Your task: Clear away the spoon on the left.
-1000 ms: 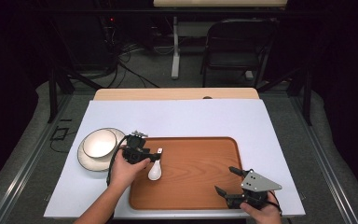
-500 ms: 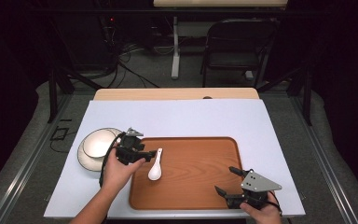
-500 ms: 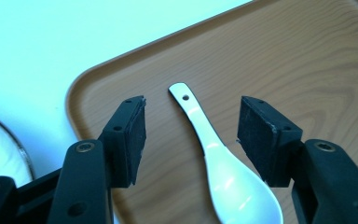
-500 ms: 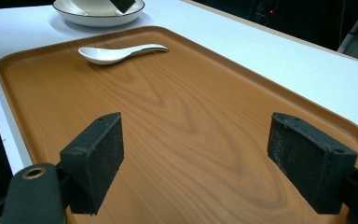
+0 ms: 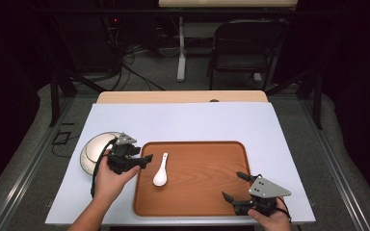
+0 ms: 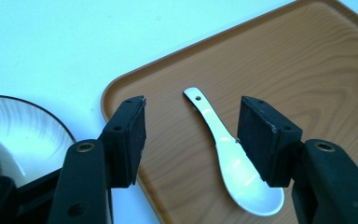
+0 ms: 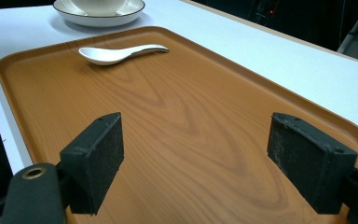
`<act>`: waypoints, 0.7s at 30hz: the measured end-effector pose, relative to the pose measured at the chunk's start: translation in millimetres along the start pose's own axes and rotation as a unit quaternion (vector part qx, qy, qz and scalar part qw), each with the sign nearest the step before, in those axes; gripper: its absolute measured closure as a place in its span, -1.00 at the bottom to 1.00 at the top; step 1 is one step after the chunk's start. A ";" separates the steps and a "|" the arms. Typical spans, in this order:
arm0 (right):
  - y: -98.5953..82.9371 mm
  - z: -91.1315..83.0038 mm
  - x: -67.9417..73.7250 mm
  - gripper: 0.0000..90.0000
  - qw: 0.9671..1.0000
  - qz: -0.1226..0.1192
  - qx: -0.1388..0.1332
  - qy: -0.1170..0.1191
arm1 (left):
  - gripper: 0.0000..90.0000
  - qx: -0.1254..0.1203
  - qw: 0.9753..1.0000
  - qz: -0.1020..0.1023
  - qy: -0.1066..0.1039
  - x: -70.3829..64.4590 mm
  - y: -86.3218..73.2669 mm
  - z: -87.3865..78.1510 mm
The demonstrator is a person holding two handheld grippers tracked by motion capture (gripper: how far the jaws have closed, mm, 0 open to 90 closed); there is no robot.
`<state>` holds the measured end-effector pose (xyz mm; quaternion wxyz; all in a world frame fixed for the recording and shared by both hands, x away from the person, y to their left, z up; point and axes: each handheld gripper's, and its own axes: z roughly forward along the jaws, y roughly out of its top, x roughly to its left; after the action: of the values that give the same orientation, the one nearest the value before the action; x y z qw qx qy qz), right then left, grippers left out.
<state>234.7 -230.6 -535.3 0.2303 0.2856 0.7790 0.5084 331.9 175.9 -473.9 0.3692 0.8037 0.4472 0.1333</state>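
Released since a second ago: white spoon (image 5: 160, 171) flat in left part of wooden tray (image 5: 207, 204), rest of tray bare. Left gripper (image 5: 144, 159) drawn back past tray's left edge, jaws apart, empty, beside plate (image 5: 89, 154). Right gripper (image 5: 235, 187) wide open, empty, over tray's near right corner.

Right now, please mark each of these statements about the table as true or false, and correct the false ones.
1. The white spoon lies on the wooden tray. True.
2. The left tool is shut on the spoon. False: its jaws stand open, and the spoon lies free between and beyond them.
3. The bowl sits on the tray. False: the bowl is on the white table cover, beside the tray's left edge.
4. The right tool is open above the tray's near right corner. True.
5. The spoon's handle end has a small hole. True, seen in the left gripper view.
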 end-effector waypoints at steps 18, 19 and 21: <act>0.5 0.4 0.7 -0.59 1.000 -0.001 -0.001 -0.001 | -0.06 -0.055 0.998 -0.023 0.019 19.1 -42.1 -33.0; 0.4 0.5 0.5 -0.59 1.000 -0.001 0.000 -0.001 | -0.06 -0.059 0.998 -0.029 0.020 23.4 -48.3 -35.6; 0.3 0.7 0.4 -0.59 1.000 0.001 0.000 -0.001 | -0.06 -0.065 0.997 -0.033 0.022 26.5 -53.4 -37.5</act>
<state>234.9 -229.8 -535.3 0.2309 0.2868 0.7788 0.5079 293.3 232.8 -489.1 0.4148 0.7597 0.4720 0.1672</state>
